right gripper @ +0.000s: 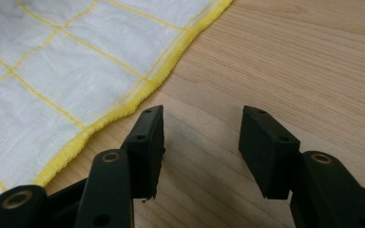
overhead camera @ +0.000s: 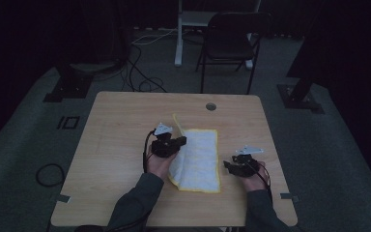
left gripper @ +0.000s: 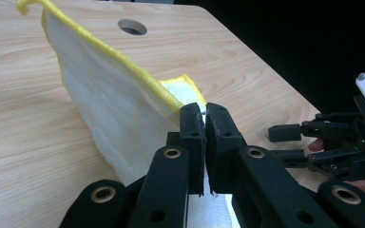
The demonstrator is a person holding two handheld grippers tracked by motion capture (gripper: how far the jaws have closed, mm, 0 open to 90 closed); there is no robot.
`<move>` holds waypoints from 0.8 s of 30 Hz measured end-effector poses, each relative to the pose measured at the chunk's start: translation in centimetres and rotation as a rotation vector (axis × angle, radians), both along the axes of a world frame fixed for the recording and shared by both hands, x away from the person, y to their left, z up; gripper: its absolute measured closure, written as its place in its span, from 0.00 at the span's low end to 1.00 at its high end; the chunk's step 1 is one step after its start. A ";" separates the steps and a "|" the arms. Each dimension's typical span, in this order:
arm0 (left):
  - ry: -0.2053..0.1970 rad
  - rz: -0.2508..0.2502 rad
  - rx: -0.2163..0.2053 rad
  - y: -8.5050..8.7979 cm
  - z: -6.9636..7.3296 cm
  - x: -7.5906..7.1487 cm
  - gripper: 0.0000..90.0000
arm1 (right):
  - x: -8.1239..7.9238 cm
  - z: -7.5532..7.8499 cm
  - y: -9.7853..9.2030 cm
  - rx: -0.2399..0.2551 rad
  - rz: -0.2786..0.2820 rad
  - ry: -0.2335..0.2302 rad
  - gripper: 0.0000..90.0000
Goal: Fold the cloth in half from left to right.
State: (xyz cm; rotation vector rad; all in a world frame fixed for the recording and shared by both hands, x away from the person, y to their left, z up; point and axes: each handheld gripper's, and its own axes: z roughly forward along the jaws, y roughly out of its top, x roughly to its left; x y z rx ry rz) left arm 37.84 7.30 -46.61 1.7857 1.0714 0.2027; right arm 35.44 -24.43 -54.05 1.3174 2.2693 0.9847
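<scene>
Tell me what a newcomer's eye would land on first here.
The white cloth with yellow edging at the middle of the wooden table, its left side lifted and folded over. The left gripper is shut on that raised edge. The right gripper stands open over bare wood just off the cloth's right edge.

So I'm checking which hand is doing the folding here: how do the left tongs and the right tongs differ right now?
The left tongs are shut on the yellow-edged cloth, while the right tongs stand open with nothing between them. The left tongs hold the cloth's edge lifted off the table; the right tongs sit over bare wood just beside the cloth's hem. In the high view, the left tongs are over the cloth's left side, the right tongs off its right side. Both have black jaws.
</scene>
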 end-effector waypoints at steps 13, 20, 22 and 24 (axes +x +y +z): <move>0.024 -0.027 0.016 -2.0 -1.0 1.0 0.97 | 0.0 0.0 0.0 0.003 -0.002 0.000 0.57; 0.055 -0.033 0.023 -3.2 -2.2 1.6 0.97 | 0.0 0.0 0.1 0.000 -0.001 -0.001 0.57; 0.063 -0.038 0.029 -3.7 -2.6 1.7 0.97 | -0.1 0.0 0.1 0.000 -0.001 0.000 0.57; 0.068 -0.045 0.036 -4.1 -2.8 1.7 0.97 | -0.1 0.0 0.0 0.001 0.000 0.000 0.57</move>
